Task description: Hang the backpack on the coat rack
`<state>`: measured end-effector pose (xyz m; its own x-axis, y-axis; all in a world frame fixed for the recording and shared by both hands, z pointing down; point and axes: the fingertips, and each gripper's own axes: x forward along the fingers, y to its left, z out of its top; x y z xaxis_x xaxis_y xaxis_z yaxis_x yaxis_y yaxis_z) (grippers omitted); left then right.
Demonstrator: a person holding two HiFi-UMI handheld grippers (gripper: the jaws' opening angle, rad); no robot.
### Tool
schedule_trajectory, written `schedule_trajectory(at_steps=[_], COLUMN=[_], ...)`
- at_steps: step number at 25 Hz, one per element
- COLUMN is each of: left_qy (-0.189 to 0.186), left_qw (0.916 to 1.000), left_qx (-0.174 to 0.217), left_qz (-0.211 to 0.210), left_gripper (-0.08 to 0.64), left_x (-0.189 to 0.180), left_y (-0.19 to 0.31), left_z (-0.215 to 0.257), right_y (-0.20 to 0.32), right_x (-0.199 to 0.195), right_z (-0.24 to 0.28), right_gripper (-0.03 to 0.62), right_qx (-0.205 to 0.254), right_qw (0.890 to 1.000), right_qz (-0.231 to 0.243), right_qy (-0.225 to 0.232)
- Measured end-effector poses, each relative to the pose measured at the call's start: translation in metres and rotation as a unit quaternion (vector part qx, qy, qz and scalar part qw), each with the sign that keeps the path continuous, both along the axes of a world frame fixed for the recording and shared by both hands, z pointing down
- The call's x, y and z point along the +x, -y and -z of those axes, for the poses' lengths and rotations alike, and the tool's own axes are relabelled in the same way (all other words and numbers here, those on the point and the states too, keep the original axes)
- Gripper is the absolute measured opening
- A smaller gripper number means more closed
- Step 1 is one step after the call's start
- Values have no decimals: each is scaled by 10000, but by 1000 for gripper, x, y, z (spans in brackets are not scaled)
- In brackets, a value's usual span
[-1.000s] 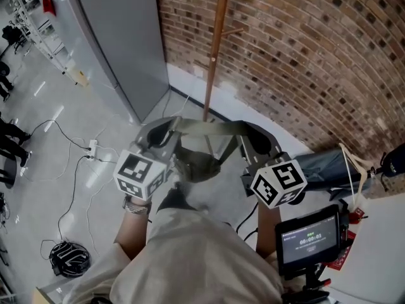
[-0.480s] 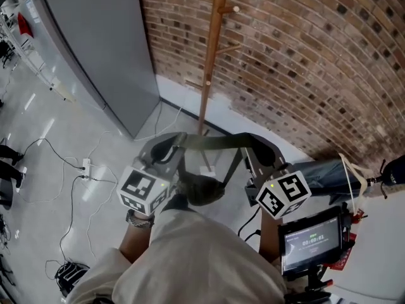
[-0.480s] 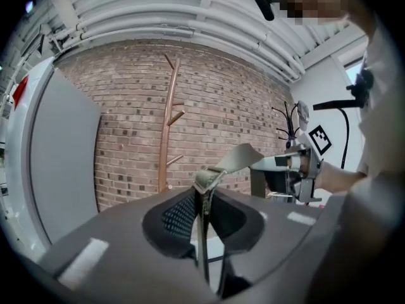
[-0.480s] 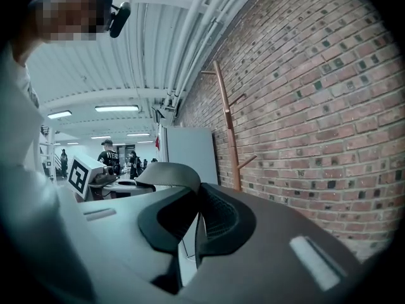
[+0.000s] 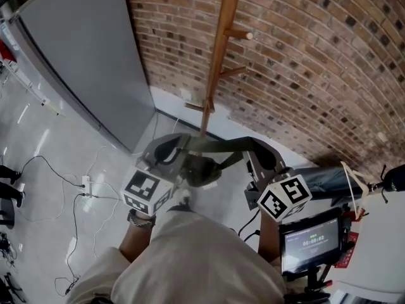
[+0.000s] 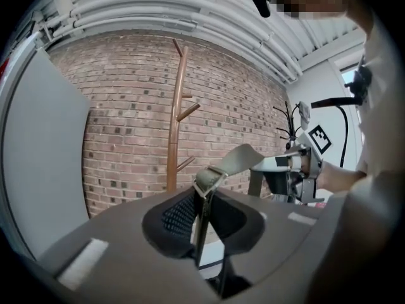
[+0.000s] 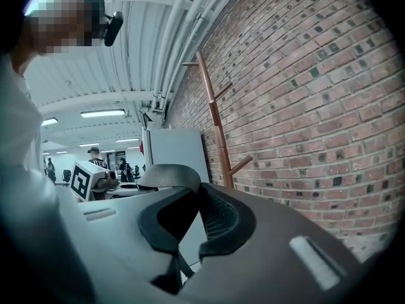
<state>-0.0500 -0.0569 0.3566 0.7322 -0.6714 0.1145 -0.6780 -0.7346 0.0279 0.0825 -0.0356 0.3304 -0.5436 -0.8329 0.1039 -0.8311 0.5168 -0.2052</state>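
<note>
An olive-green backpack [image 5: 201, 173] hangs below a strap [image 5: 215, 145] stretched between my two grippers. My left gripper [image 5: 181, 146] is shut on the strap's left end, where a buckle [image 6: 209, 179] sticks up from the jaws. My right gripper [image 5: 250, 148] is shut on the other end, and the webbing [image 7: 166, 177] curls over its jaws. The wooden coat rack [image 5: 219, 56] stands straight ahead against the brick wall, its pegs [image 5: 240, 34] above and beyond the strap. The rack [image 6: 174, 119] shows upright in the left gripper view and further off as the rack [image 7: 215, 132] in the right gripper view.
A tall grey cabinet [image 5: 82, 62] stands left of the rack. The brick wall [image 5: 316, 75] runs behind it. Cables [image 5: 76, 189] lie on the floor at the left. A small screen [image 5: 310, 246] and a dark bag [image 5: 326, 173] sit at the right.
Both grippers have carried the strap and backpack closer to the coat rack, which now looms larger and nearer. Both grips are unchanged.
</note>
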Motion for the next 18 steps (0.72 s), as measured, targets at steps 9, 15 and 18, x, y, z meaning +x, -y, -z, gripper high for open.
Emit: schedule_trajectory(at_steps=[9, 15, 18], left_qy=[49, 97, 116], left_qw=[9998, 9993, 9986], left_qx=[-53, -247, -413], left_qz=[-164, -256, -299], left_gripper=[35, 35, 35], left_x=[-12, -12, -7], left_y=[62, 86, 90], left_z=[3, -10, -21], right_y=[58, 80, 88], right_x=[-12, -11, -7], right_z=[-1, -14, -25], right_gripper=[8, 8, 8], right_qx=[-42, -189, -359], right_qw=[9997, 9992, 9987], right_qz=[-251, -354, -366], right_qy=[-3, -64, 29])
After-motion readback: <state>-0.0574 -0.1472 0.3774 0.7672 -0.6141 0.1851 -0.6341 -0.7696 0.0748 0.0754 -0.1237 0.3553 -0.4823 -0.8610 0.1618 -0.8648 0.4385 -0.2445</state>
